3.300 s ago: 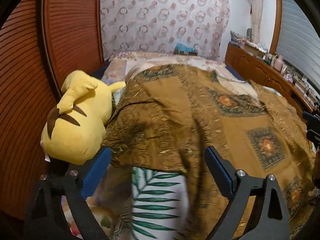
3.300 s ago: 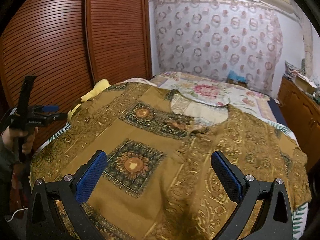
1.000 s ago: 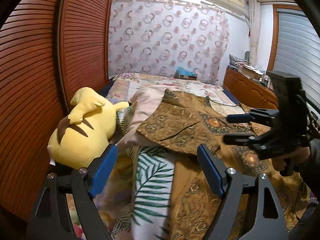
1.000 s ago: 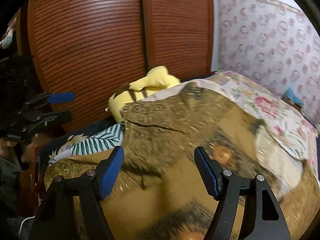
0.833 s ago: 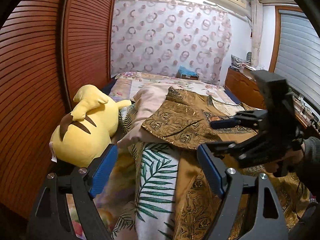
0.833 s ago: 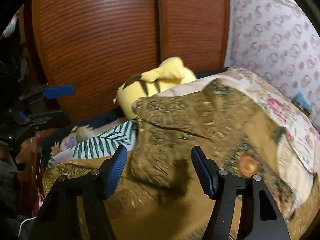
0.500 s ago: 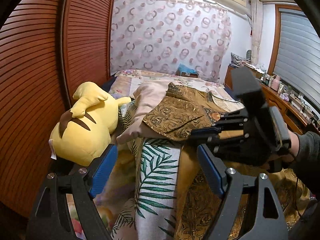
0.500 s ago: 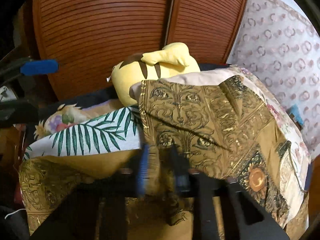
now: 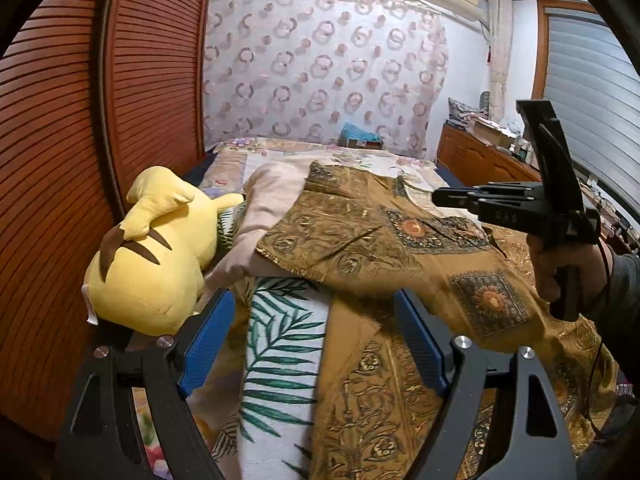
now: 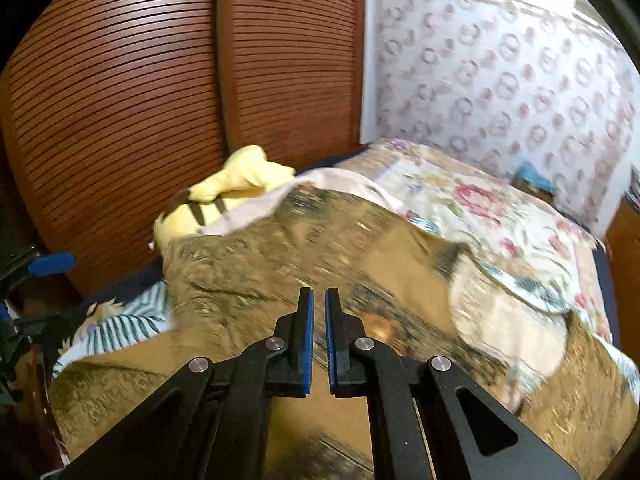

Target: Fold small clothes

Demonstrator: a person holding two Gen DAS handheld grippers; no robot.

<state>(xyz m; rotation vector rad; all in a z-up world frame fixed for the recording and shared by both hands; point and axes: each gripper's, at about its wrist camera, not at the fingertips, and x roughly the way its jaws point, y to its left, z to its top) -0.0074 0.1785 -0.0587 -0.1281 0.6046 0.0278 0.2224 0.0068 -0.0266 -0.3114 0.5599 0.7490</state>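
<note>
Between your left hand-held gripper (image 9: pixel 310 344)'s blue pads, spread wide and gripping nothing, lie a palm-leaf printed white cloth (image 9: pixel 280 360) and the hem of the brown, gold-patterned garment (image 9: pixel 400 256). That garment is draped over the bed (image 10: pixel 480 208), one side folded back across its middle. Your right hand-held gripper (image 10: pixel 317 336) hovers above it with pads pressed nearly together, nothing between them. Left of the garment, a yellow plush toy with brown stripes (image 9: pixel 156 256) rests against the slatted reddish wooden wardrobe doors (image 9: pixel 80 128). Beyond the floral bedspread hangs a ring-patterned curtain (image 9: pixel 320 72); a wooden dresser (image 9: pixel 480 156) stands along the right.
</note>
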